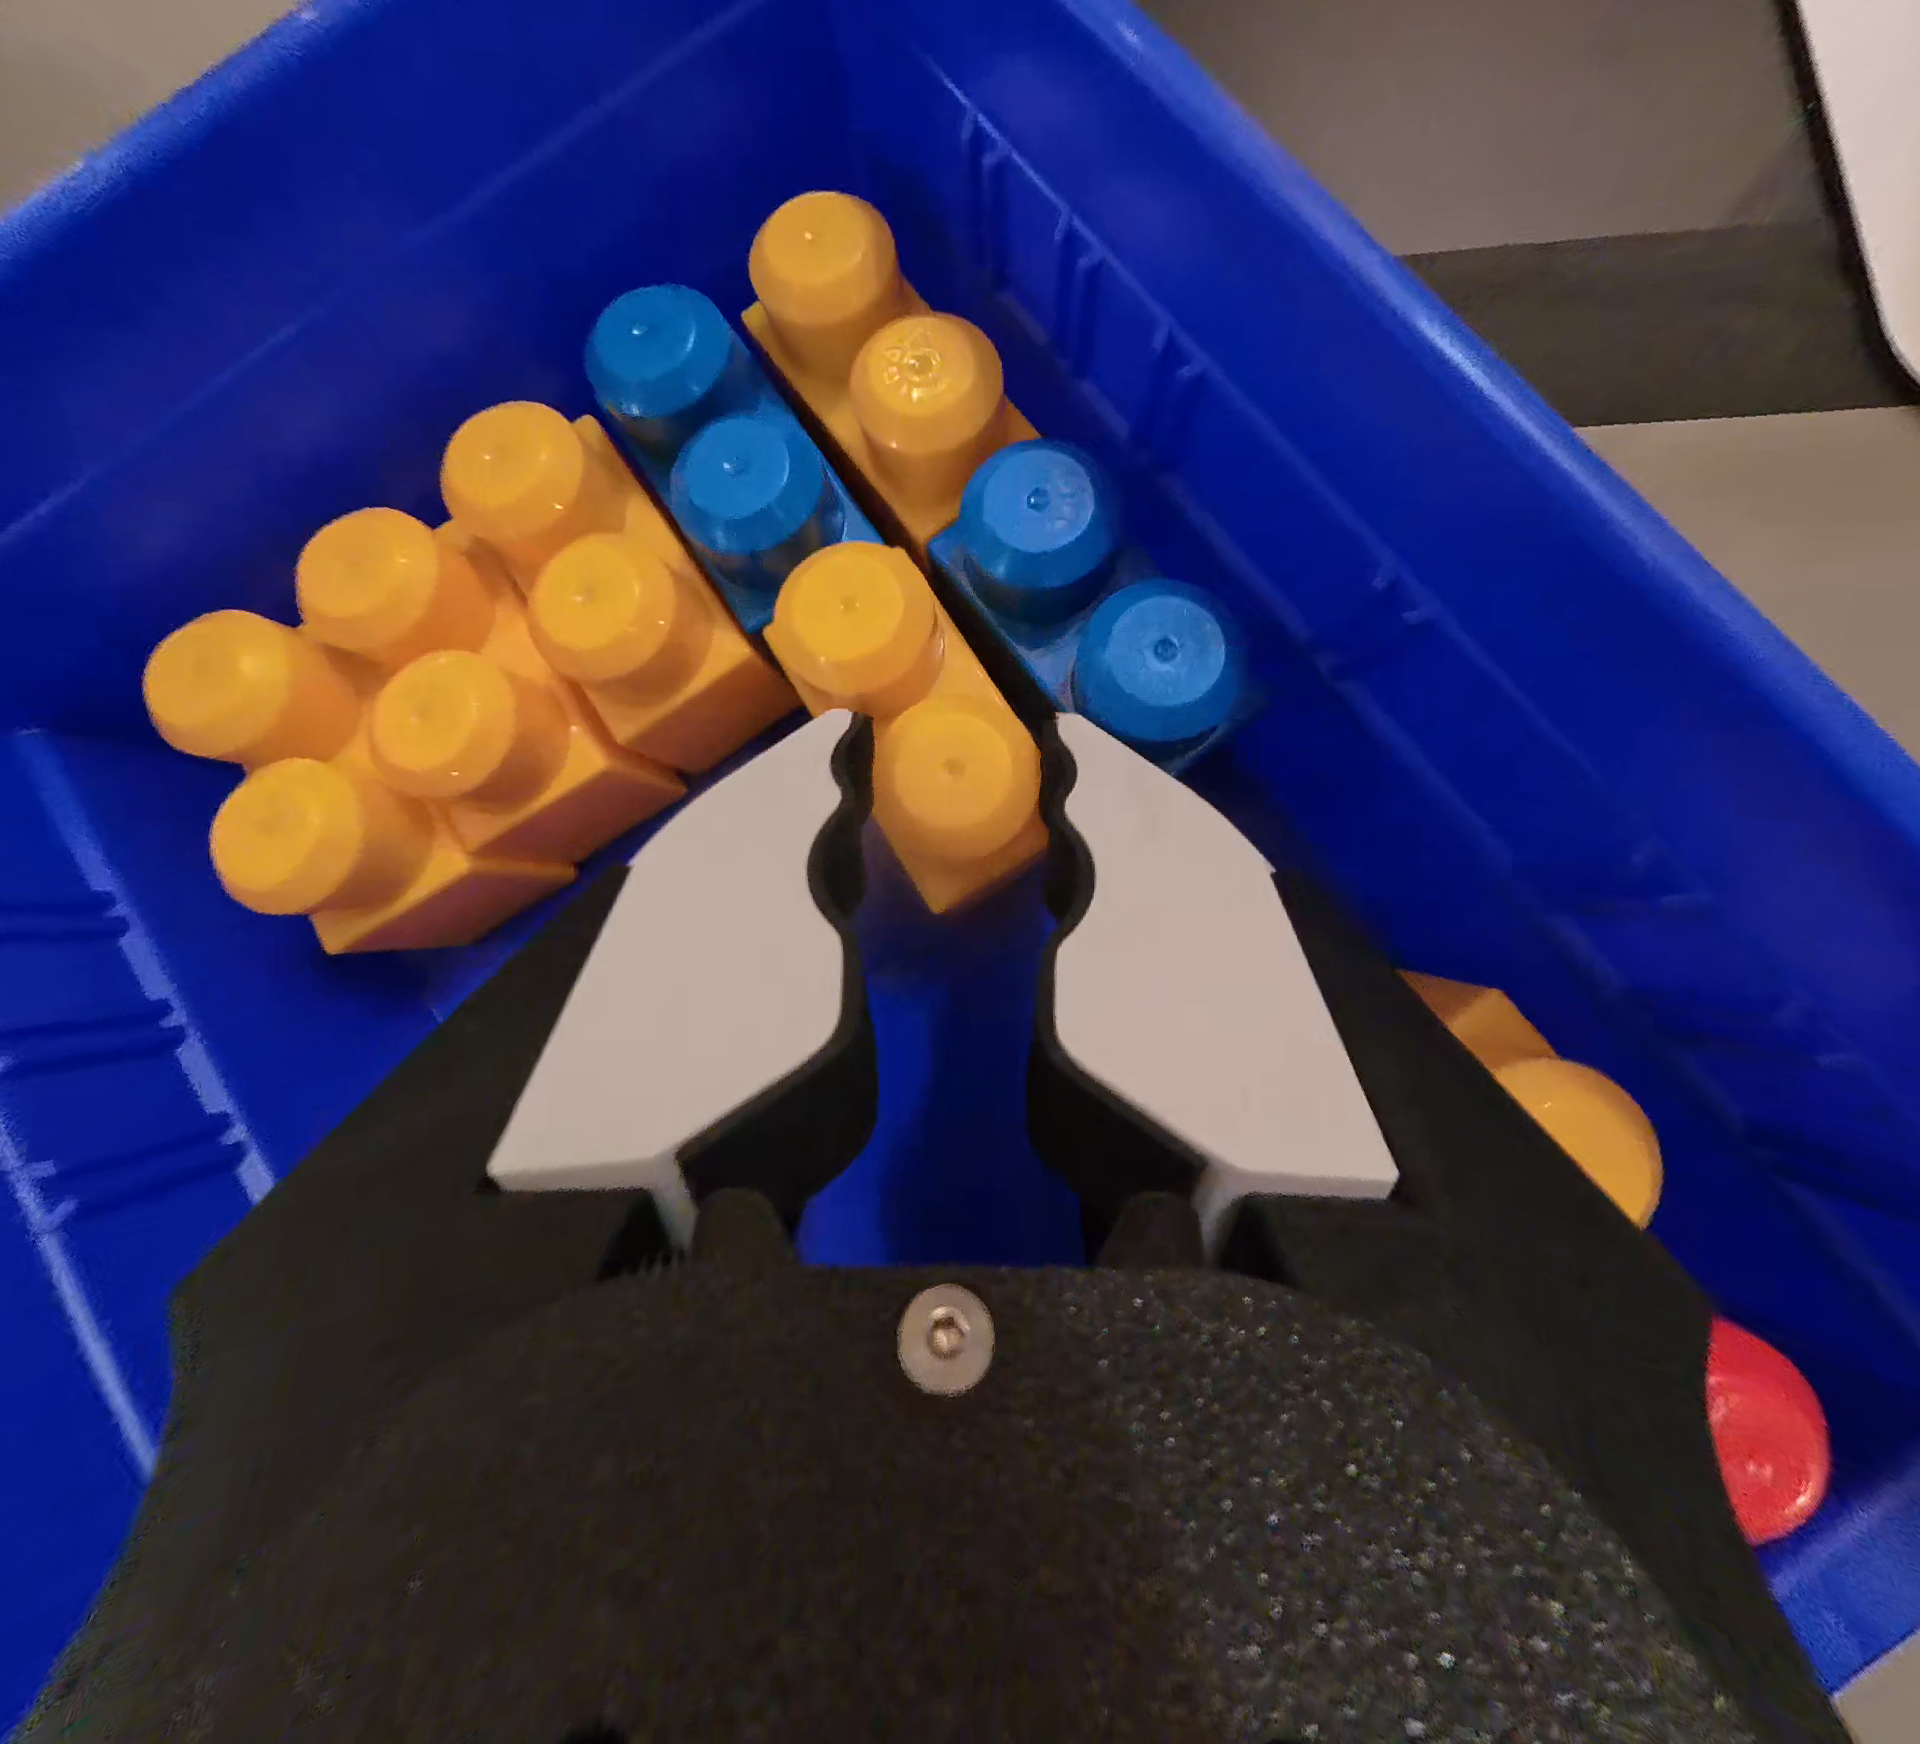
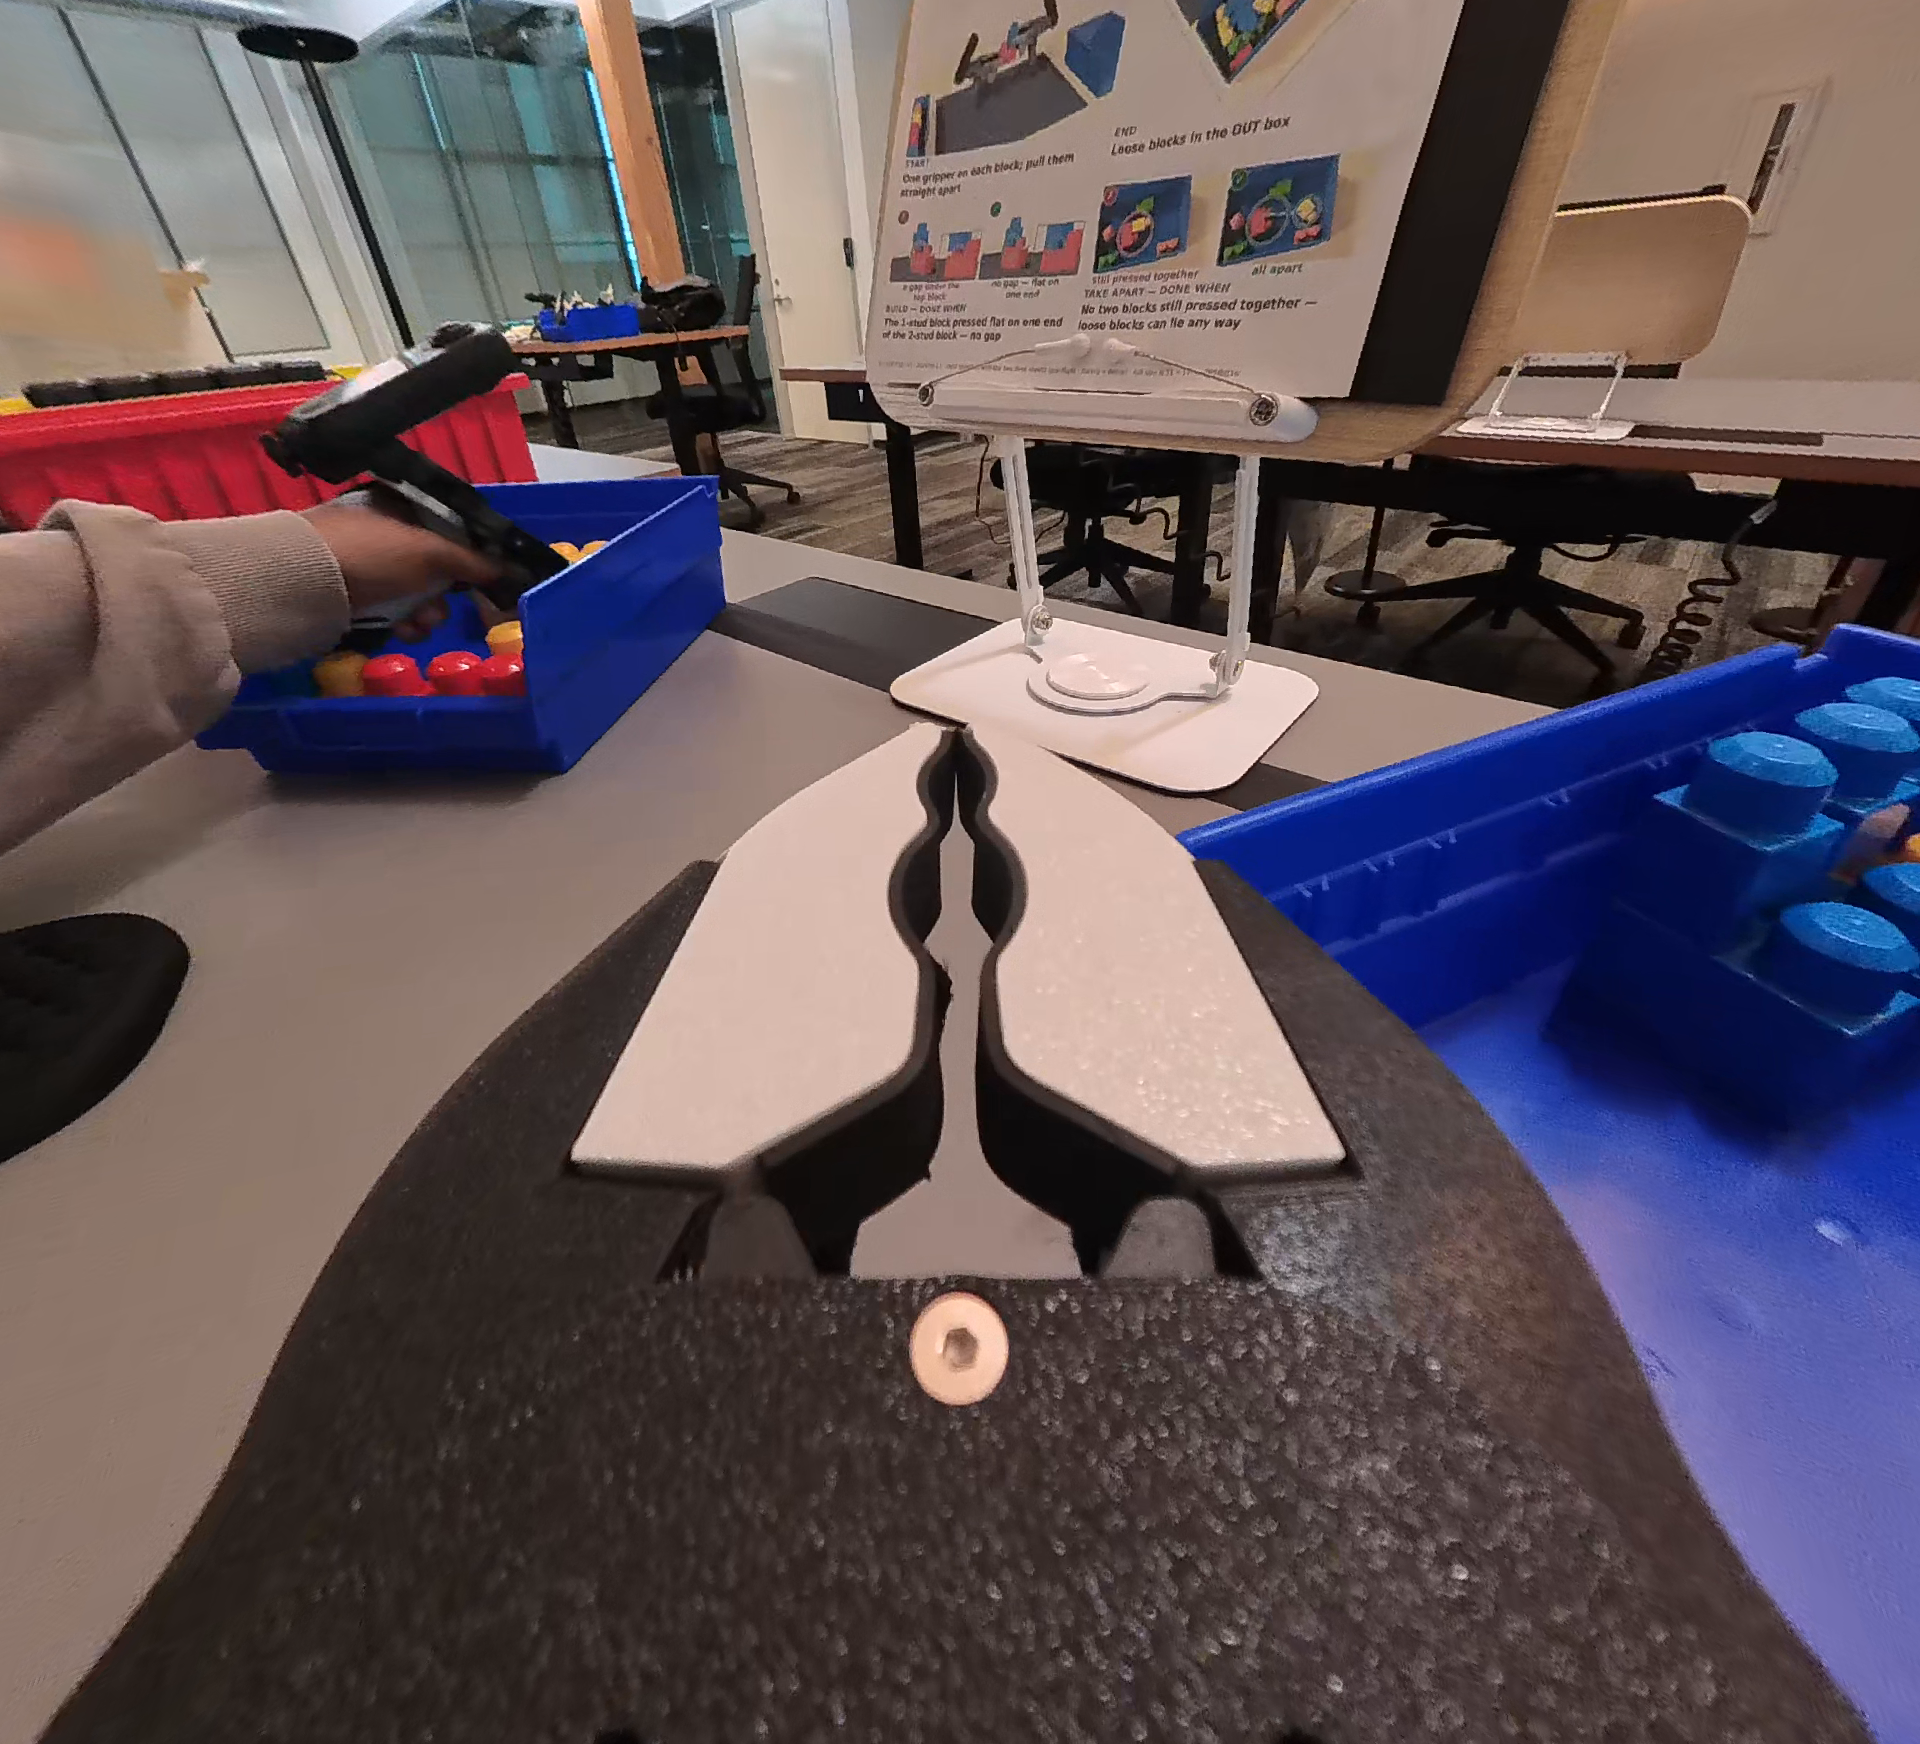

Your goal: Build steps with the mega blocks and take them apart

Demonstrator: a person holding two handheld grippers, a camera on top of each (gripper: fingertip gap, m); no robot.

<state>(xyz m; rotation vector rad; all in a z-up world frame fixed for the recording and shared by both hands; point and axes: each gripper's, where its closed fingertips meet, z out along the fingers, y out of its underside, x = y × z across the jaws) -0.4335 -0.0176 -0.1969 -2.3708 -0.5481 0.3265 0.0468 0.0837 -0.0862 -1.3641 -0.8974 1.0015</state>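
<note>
In the left wrist view my left gripper (image 1: 951, 738) reaches into a blue bin (image 1: 468, 167) and is shut on a yellow two-stud block (image 1: 862, 614), one finger on each long side. Around it stand a blue two-stud block (image 1: 707, 437), a yellow one (image 1: 883, 344), another blue one (image 1: 1101, 593) and a cluster of yellow blocks (image 1: 416, 707). In the right wrist view my right gripper (image 2: 956, 744) is shut and empty above the grey table (image 2: 416, 915). A second blue bin (image 2: 1403, 884) at its right holds stacked blue blocks (image 2: 1766, 821).
A red block (image 1: 1766, 1445) and a yellow block (image 1: 1558, 1133) lie by the bin's right wall. The right wrist view shows the left gripper (image 2: 447, 468), a sleeved hand, the first bin (image 2: 623, 593), a red bin (image 2: 156, 458), a white stand (image 2: 1122, 686) with a sheet, and a black pad (image 2: 73, 998). My right fingertips sit around 50 cm from my left ones.
</note>
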